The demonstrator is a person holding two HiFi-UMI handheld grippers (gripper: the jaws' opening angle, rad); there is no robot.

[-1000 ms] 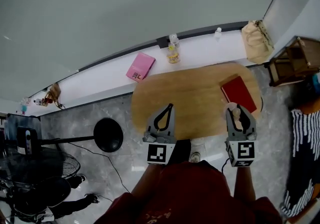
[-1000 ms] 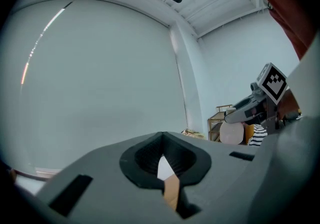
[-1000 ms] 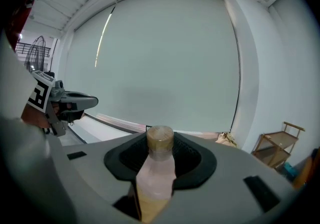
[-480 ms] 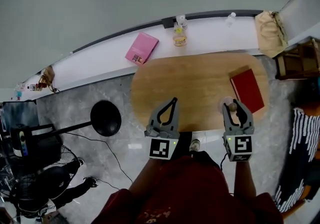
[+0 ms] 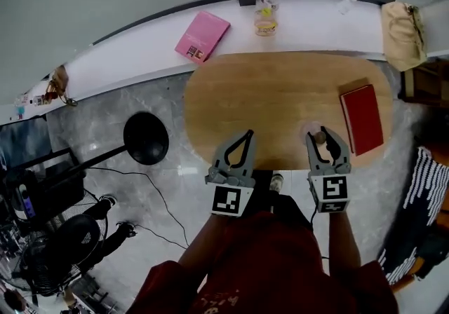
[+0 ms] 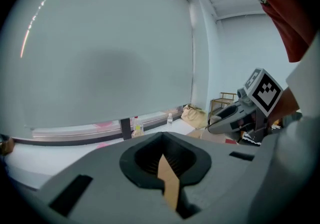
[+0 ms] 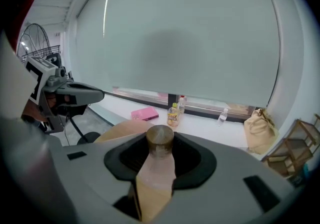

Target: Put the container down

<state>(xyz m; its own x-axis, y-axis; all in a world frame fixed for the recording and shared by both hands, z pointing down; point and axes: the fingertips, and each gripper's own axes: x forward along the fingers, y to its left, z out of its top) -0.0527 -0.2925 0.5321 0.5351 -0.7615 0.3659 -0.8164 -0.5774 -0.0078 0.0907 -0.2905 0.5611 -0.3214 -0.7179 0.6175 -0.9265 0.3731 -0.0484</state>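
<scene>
A small translucent container (image 7: 156, 170) with a dull brown cap (image 7: 160, 139) stands clamped in the right claw (image 5: 320, 139), over the wooden worktop (image 5: 280, 95) just beside the red book (image 5: 362, 118); whether it touches the wood cannot be told. It looks light, stiff-walled and smooth enough to slip, so the body below the cap seems the safest hold. The left claw (image 5: 245, 139), farther from the book, is pinched together with nothing in it.

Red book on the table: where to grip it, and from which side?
Take the red book at its near-right corner, jaws across its thickness, coming in low from the table rim. It lies flat, so a top-down pinch finds no faces; that corner appears to reach the rim. The left gripper is shut and empty.
</scene>
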